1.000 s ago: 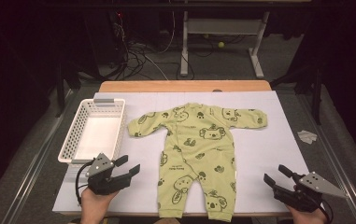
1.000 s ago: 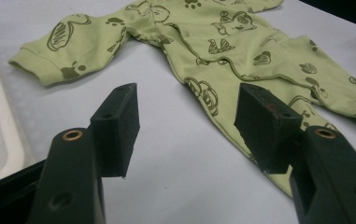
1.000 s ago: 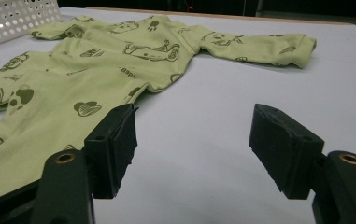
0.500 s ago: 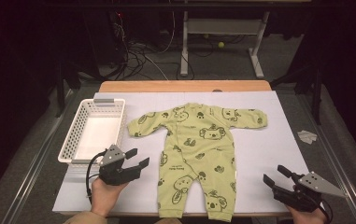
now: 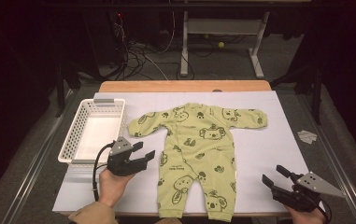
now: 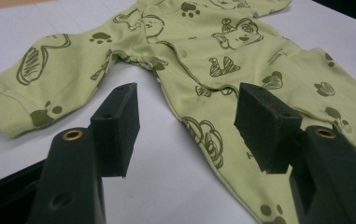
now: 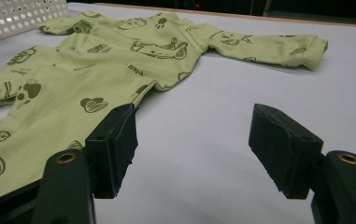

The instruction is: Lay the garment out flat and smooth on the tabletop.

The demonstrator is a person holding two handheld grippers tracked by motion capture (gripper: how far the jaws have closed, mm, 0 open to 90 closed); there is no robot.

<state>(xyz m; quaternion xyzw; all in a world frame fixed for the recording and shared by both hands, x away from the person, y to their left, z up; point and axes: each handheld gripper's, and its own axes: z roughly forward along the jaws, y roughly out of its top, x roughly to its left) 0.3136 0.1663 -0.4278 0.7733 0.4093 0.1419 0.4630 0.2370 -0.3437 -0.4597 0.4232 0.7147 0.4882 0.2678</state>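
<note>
High view: the left tool [image 5: 140, 150] has moved from the table's near edge toward the green baby suit [image 5: 199, 154], which lies spread flat mid-table; its jaws gape with nothing between them, just short of the suit's near sleeve [image 6: 35, 88]. A first grab at the cloth looks close. The right tool [image 5: 274, 176] waits released at the near right. The white basket [image 5: 68, 144] holds nothing.
</note>
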